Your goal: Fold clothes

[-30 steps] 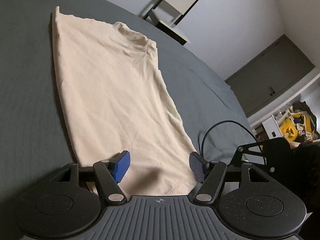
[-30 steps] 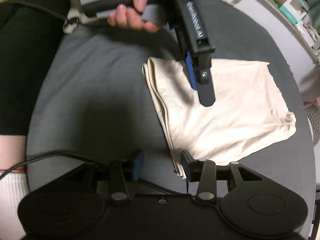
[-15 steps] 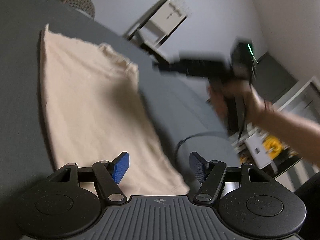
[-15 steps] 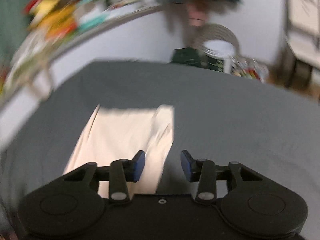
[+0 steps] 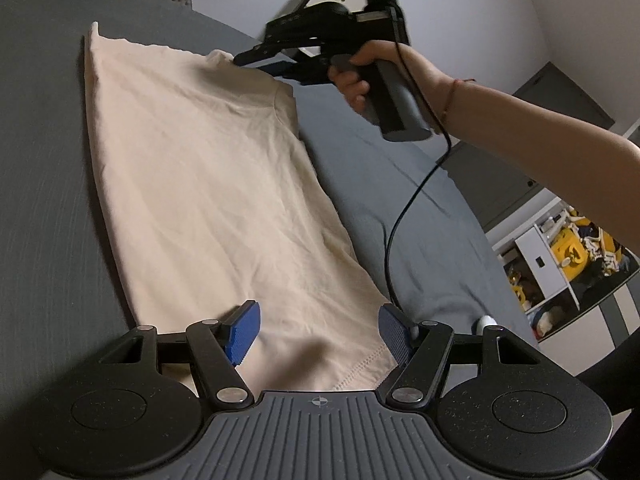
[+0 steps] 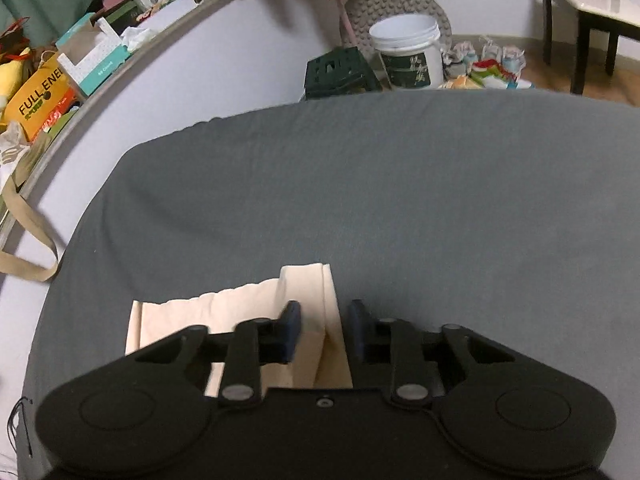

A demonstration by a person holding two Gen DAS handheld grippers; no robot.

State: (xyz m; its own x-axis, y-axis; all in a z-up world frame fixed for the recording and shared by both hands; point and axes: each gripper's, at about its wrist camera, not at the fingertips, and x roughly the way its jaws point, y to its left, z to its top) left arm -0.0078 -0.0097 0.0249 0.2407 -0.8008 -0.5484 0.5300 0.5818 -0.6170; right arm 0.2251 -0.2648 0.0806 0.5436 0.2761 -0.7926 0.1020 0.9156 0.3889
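"FULL ENE…" reads black on an orange-yellow box [image 6: 40,94] on the shelf beyond the shirt; the rest of the word is cut off. A white bucket [image 6: 408,54] past the shirt's far end carries a dark label too small to read. The shirt [image 5: 216,200] is cream knit, softly creased, folded into a long strip with a stitched hem, lying flat on a bed covered by a grey ribbed sheet [image 6: 400,184]. Left claw [image 5: 318,334] hovers over the hem end, blue ridged pads wide apart, gripping nothing. Right claw [image 6: 322,330] sits at the shirt's opposite end, jaws narrowly apart and straddling a raised fold of cloth, not pinching it. A hand [image 5: 384,76] holds its grey handle; a black cable [image 5: 400,216] trails beside the shirt
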